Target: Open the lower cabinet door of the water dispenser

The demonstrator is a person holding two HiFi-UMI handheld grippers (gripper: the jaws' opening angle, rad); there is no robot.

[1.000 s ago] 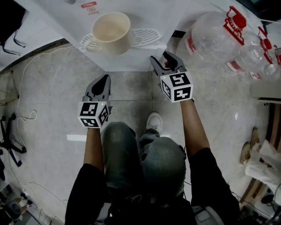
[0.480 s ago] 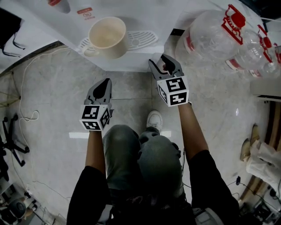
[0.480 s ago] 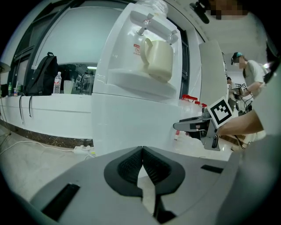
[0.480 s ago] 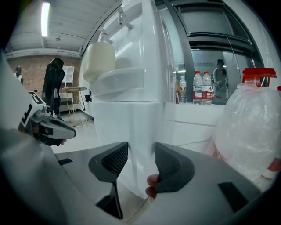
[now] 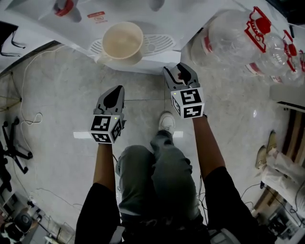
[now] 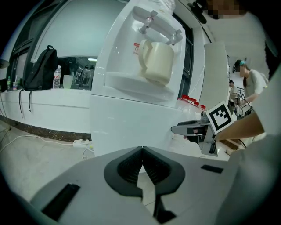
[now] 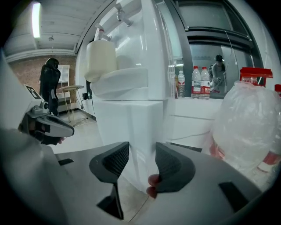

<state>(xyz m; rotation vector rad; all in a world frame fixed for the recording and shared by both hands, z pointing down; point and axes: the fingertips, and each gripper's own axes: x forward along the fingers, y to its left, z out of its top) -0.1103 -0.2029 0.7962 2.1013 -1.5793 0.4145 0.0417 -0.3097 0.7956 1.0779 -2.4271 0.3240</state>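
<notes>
Now the right gripper (image 7: 142, 154), ribbed black jaws spread yet just closing, is framing the glossy white lower cabinet (image 7: 131, 125) at its square corner, while the left gripper (image 6: 142, 151) is hovering pressed together.

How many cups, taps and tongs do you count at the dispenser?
Cups: 1, the cream cup on the drip tray.
Taps: 2, the red-marked tap and the other tap.
Tongs: 2, left tongs shut; right tongs open, jaws just closing slightly, nothing gripped between them.
Total: 5.
</notes>
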